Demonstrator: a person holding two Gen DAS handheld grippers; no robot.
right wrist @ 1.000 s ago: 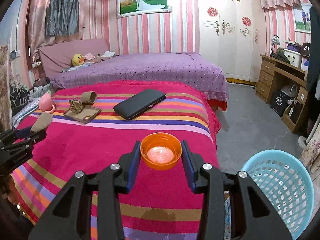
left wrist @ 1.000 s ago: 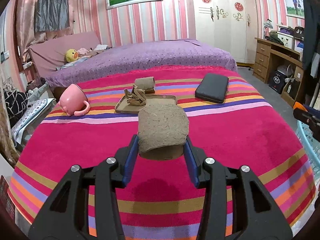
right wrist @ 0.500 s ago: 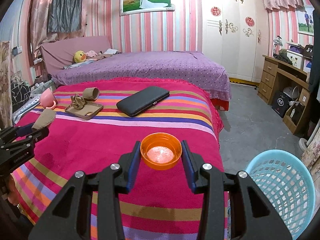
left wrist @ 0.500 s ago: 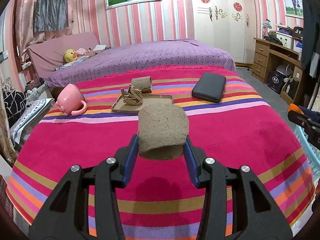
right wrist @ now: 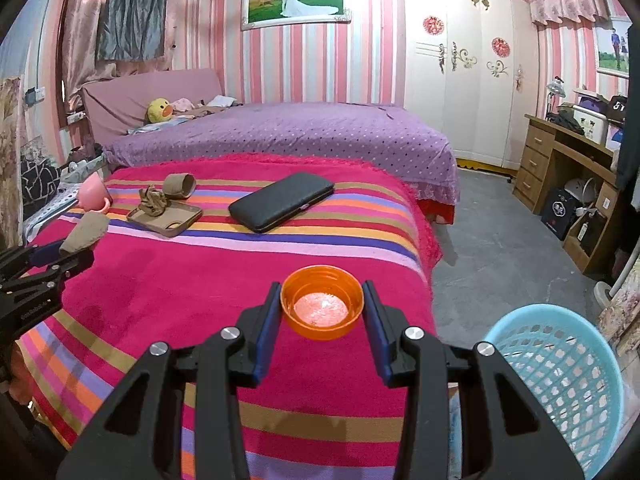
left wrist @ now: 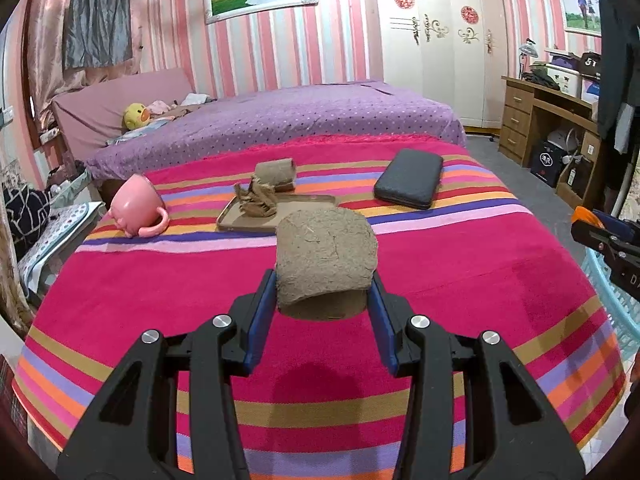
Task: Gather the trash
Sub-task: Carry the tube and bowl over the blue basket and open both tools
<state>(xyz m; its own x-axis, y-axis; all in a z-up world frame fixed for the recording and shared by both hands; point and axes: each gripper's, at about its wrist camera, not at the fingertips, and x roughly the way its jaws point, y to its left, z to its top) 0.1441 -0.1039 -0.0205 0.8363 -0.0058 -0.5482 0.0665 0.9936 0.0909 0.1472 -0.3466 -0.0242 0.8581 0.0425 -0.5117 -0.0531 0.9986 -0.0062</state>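
Trash in transit: left gripper (left wrist: pixel 322 296) clamps cardboard roll (left wrist: pixel 326 258), right gripper (right wrist: pixel 322 306) clamps orange cap (right wrist: pixel 322 307). Basket (right wrist: pixel 560 380) looks empty; crumpled wad (left wrist: pixel 256 200) and second roll (left wrist: pixel 276 174) remain.

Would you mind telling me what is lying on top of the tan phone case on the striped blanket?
A crumpled brown paper scrap lies on the tan phone case, at its far end. The near end is bare. What the scrap covers cannot be seen.

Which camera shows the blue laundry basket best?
The right wrist view: the blue basket shows nearly whole, with its rim and open lattice wall, on the floor beside the bed. The left wrist view catches only a sliver of it at the right edge.
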